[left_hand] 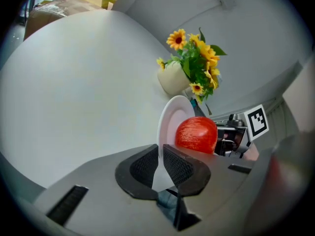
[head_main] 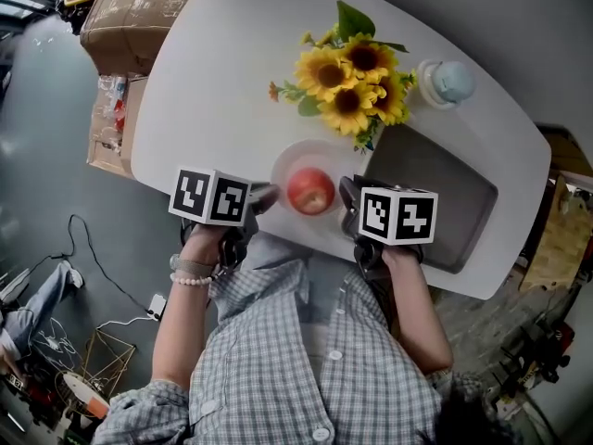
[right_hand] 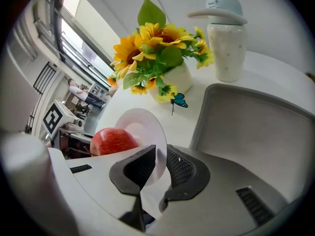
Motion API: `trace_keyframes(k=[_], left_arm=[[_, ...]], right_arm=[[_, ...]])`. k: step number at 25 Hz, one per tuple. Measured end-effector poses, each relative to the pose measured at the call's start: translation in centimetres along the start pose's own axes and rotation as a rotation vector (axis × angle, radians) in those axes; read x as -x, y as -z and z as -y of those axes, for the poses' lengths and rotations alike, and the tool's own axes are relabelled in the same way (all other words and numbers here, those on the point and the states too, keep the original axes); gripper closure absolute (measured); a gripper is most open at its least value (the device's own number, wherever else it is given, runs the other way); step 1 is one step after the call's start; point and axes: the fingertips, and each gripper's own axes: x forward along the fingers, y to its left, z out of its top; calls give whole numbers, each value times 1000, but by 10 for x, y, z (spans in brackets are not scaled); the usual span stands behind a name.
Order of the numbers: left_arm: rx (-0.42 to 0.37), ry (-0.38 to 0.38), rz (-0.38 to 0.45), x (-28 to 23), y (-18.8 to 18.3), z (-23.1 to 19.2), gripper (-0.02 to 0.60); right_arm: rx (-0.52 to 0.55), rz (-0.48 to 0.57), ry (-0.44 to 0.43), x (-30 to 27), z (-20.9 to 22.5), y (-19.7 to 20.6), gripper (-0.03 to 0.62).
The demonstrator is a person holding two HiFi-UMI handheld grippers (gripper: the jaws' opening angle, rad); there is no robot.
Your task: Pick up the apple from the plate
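Note:
A red apple (head_main: pixel 310 191) lies on a small white plate (head_main: pixel 296 159) at the near edge of the white table (head_main: pixel 222 72). My left gripper (head_main: pixel 268 196) is shut on the plate's left rim, and my right gripper (head_main: pixel 346 196) is shut on its right rim. In the left gripper view the plate (left_hand: pixel 170 124) runs edge-on into the left gripper (left_hand: pixel 160 164), with the apple (left_hand: pixel 197 134) just beyond. In the right gripper view the plate (right_hand: pixel 142 124) sits pinched in the right gripper (right_hand: pixel 160 164), and the apple (right_hand: pixel 112 141) is to the left. Neither gripper touches the apple.
A vase of sunflowers (head_main: pixel 352 82) stands just behind the plate. A white bottle with a pale blue lid (head_main: pixel 445 83) is at the back right. A grey tray (head_main: pixel 435 193) lies right of the plate. Cardboard boxes (head_main: pixel 139 12) stand off the table's far left.

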Motion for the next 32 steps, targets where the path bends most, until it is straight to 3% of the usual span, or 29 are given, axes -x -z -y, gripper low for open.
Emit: trace_keyframes(k=[13, 22, 28, 32], left_arm=[[2, -62, -4, 22, -7, -61, 541], [-6, -38, 5, 22, -14, -69, 541], [-28, -22, 18, 19, -15, -70, 541], [-69, -47, 73, 23, -20, -73, 541]], right_arm=[[5, -49, 4, -51, -38, 2, 525], [-27, -54, -7, -62, -40, 2, 525], [8, -48, -4, -66, -40, 1, 524], [49, -18, -8, -68, -44, -3, 523]])
